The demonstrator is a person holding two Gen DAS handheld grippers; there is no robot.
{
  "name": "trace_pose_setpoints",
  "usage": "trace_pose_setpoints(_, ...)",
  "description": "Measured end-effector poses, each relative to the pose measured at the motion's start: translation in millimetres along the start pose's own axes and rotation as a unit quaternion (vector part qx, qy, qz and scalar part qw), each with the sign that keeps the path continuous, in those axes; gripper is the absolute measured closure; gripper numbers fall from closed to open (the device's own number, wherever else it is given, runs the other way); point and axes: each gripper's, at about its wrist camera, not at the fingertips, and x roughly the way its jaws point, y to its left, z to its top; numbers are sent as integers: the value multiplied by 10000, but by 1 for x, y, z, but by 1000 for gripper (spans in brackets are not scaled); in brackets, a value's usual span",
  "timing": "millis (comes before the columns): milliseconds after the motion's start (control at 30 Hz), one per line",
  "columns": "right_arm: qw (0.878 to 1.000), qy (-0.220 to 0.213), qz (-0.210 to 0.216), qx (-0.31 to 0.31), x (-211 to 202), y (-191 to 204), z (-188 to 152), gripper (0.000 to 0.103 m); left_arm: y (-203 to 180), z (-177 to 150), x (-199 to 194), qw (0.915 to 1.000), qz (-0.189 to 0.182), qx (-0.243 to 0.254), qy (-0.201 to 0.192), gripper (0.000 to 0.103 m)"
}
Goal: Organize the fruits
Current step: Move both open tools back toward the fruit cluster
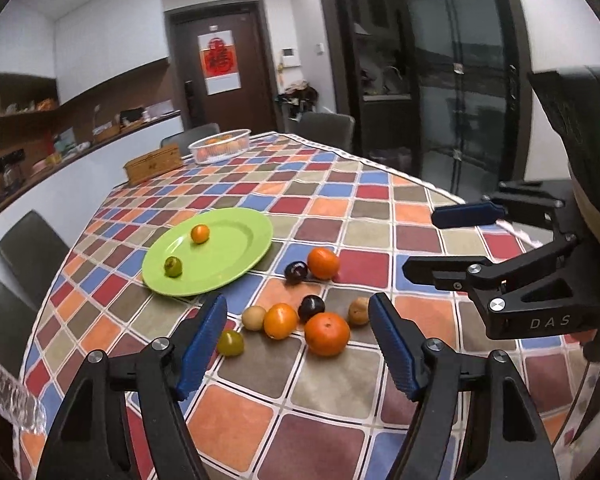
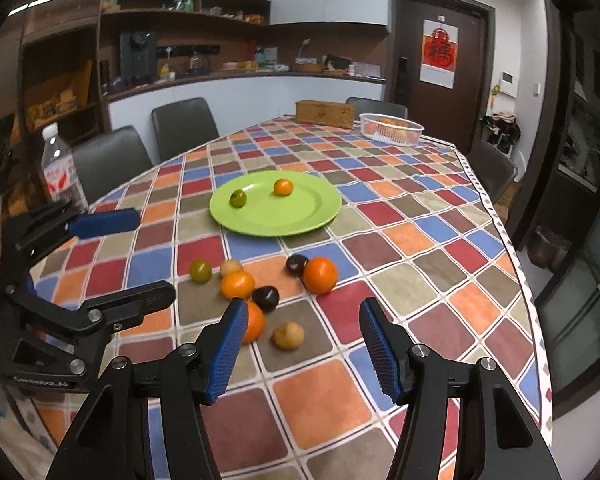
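Blue-padded fingers of the left gripper [image 1: 298,350] stood wide apart, holding nothing, above the checked tablecloth [image 1: 340,208]; the loose fruit cluster lay just ahead, between and beyond the tips. The right gripper [image 2: 304,350] was likewise spread wide and empty, its left pad overlapping the nearest large orange [image 2: 254,320] in view.

Loose on the cloth, eight pieces:
- round oranges, three: the nearest one, a middle one [image 1: 281,321], a far one [image 1: 323,263].
- dark purple plums, two [image 1: 311,307] [image 1: 296,272].
- tan round fruits, two [image 1: 254,317] [image 1: 358,311].
- green-yellow fruit, one [image 1: 230,343], just beside the left gripper's left pad.

On the lime-green round plate [image 1: 236,256], beyond the cluster, two pieces: a small orange fruit [image 1: 200,234] and a small green fruit [image 1: 173,267], apart from each other.

At the table's far end: one clear plastic basket [image 1: 220,146] with orange fruit inside, one wooden box [image 1: 154,168].
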Motion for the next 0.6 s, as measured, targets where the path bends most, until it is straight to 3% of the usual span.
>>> trace_pose_setpoints(300,9981,229,167,-542,16,8,-13,44,-13,-9,26,9974,-262,600,299,37)
trace_pose_setpoints(467,9965,449,353,-603,37,5,-18,45,-13,-12,46,9951,-440,697,540,50)
trace_pose_setpoints(600,9949,597,446,-679,52,4,-21,52,-10,-17,60,9933,-588,665,733,51)
